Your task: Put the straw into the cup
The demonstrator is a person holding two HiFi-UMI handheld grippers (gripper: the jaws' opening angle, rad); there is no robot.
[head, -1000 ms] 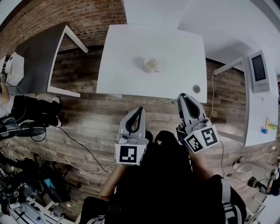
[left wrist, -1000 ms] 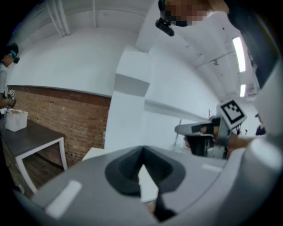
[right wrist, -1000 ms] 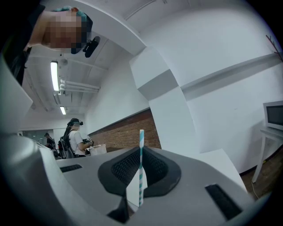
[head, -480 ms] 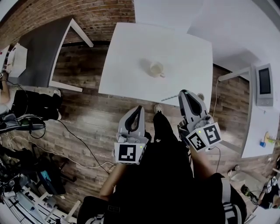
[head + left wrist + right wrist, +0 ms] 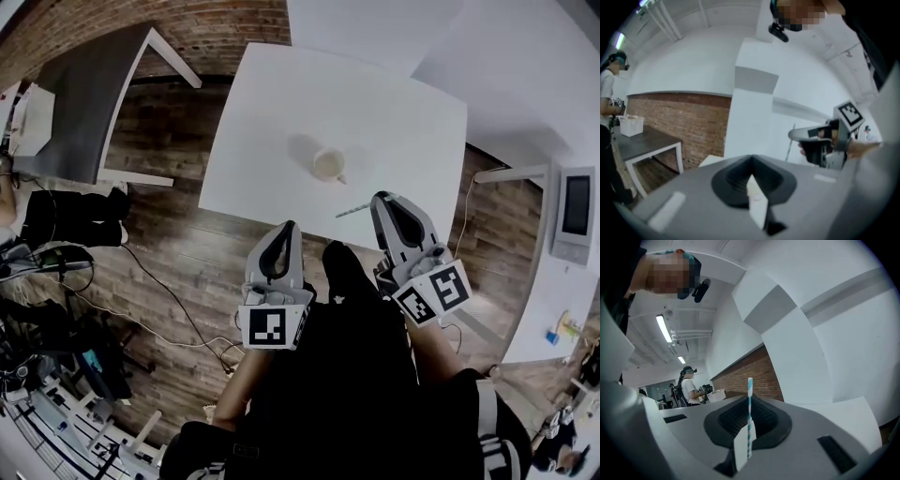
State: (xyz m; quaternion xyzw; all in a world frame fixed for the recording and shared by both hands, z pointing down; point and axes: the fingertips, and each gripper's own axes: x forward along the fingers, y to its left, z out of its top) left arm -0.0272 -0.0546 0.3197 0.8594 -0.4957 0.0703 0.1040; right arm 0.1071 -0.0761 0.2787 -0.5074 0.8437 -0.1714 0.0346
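Observation:
A pale cup (image 5: 328, 165) stands upright near the middle of the white table (image 5: 403, 122) in the head view. My right gripper (image 5: 380, 199) hangs over the table's near edge, a short way to the right of and nearer than the cup. It is shut on a teal-and-white striped straw (image 5: 354, 209) that sticks out leftward toward the cup. In the right gripper view the straw (image 5: 750, 408) stands upright, clamped between the jaws of that gripper (image 5: 748, 446). My left gripper (image 5: 289, 227) is shut and holds nothing, over the floor just short of the table edge.
A dark grey table (image 5: 84, 103) stands to the left, with cables (image 5: 159, 291) trailing across the wooden floor. A white bench with a screen device (image 5: 574, 216) is at the right. A person (image 5: 607, 93) stands by a white box (image 5: 631, 124) near the brick wall.
The table and cup have come closer. Both grippers have advanced toward the table edge, and the right one now carries the straw nearer the cup.

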